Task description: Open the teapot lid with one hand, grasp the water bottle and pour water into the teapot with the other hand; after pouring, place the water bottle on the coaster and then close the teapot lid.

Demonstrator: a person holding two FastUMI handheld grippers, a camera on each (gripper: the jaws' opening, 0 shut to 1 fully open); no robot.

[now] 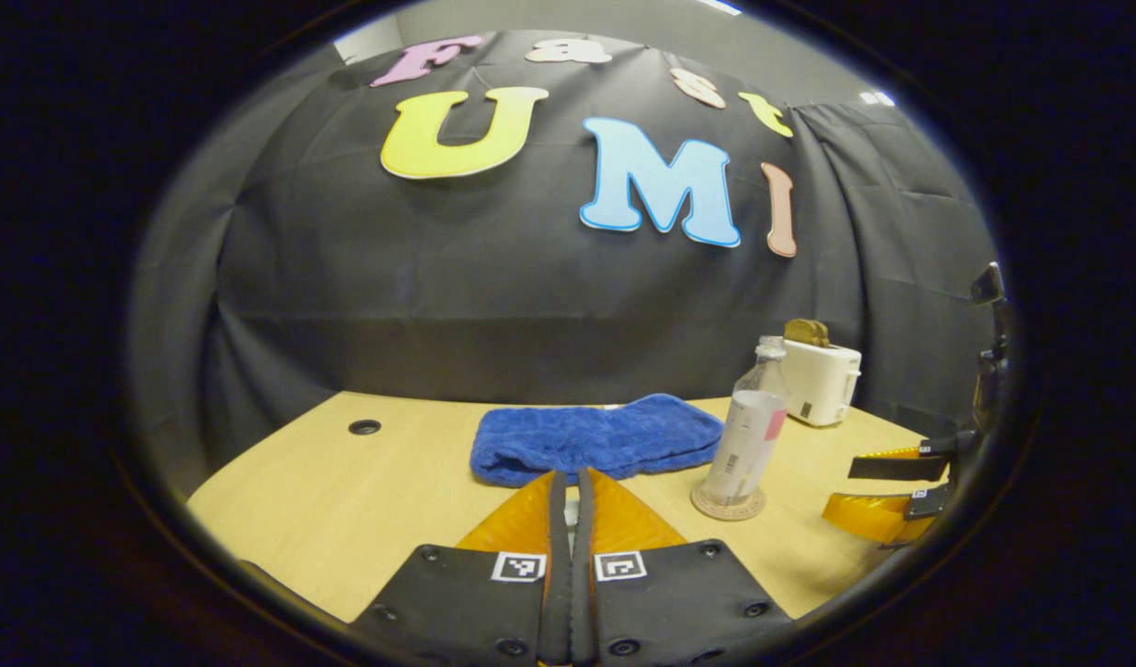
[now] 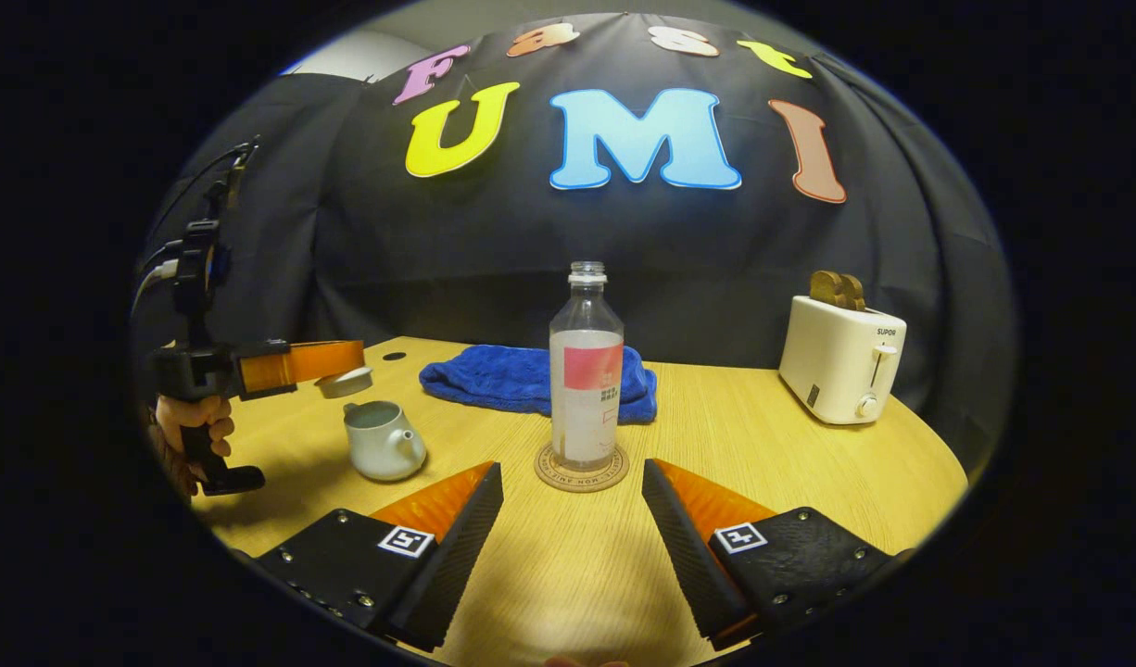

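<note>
Left gripper [image 2: 332, 366] pinches lid [image 2: 344, 381] above open teapot [image 2: 383, 441]; right gripper [image 2: 573, 505] wide open, empty. Bottle [image 2: 586, 366] on coaster [image 2: 582, 468]; lid closing left.

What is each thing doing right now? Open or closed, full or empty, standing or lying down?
Pale ceramic teapot: upright, lid off.
Round teapot lid: held above the table, in the left gripper.
Clear plastic water bottle: upright on the round coaster, uncapped, partly full.
Blue towel: lying bunched on the wooden table.
White toaster: bread sticking up.
Right gripper: open, empty.
</note>
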